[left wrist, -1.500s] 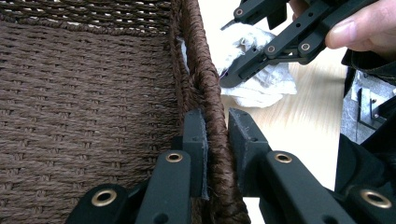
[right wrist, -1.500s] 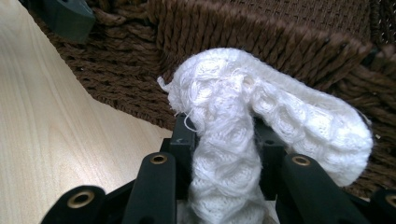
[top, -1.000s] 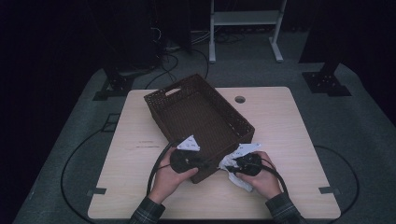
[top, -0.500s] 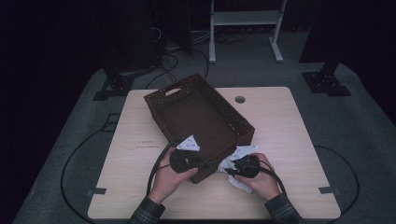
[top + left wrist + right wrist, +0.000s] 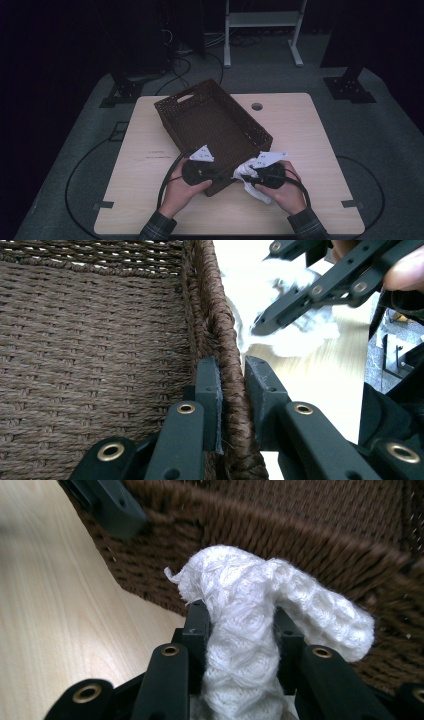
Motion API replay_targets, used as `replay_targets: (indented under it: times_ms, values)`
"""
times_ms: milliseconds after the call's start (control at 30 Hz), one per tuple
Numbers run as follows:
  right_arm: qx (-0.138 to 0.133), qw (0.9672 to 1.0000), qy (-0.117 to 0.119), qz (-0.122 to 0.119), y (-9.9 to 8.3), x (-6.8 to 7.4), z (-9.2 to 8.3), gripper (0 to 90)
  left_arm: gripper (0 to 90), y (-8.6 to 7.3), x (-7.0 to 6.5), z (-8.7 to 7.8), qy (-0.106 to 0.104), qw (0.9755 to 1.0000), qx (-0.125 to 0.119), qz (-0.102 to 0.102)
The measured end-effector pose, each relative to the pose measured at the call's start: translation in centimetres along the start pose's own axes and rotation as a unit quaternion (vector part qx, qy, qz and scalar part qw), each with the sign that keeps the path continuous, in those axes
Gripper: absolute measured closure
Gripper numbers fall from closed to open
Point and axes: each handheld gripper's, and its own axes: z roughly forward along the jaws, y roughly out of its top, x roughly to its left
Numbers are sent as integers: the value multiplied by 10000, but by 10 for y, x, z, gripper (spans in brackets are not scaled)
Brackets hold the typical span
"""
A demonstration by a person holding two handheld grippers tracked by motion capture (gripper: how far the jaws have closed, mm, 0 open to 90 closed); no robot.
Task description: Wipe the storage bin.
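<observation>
— Cloth, white and knitted: where?
— Pinched between the right gripper jaws, beside the basket corner nearest the tabletop's front edge.
— Left gripper?
— Jaws clamped on the basket's wall, one inside, one outside.

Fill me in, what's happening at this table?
A person works two handheld tongs at a wooden table. The left tongs are clamped on the near rim of a brown wicker basket, one jaw inside and one outside. The right tongs pinch a white knitted cloth, held just outside the basket's wall. The cloth is not in the basket yet.
</observation>
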Motion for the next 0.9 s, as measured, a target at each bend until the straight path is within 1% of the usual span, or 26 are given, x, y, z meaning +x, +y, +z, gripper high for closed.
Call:
replay_targets:
  times_ms: [100,333,500,600,733,800,900]
  values:
    - [-194,9998,33,70,4,1,-7,674,768,0,0,0,0,10000,-2,3]
    - [-462,9989,-50,-17,11,8,-17,674,768,0,0,0,-7,10000,-1,-12]
    - [-786,9968,-65,-93,17,14,-23,674,769,0,0,0,-4,10000,7,2]
    - [-769,9970,-57,-113,20,17,-20,674,769,0,0,0,-2,10000,9,0]
    - [-660,9977,-30,-146,18,18,-12,674,769,0,0,0,-3,10000,21,9]
    - [-650,9978,-11,-110,17,19,-10,674,769,0,0,0,-6,10000,12,-3]
    - [-583,9982,27,-144,16,18,-7,676,769,0,0,0,-6,10000,6,-15]
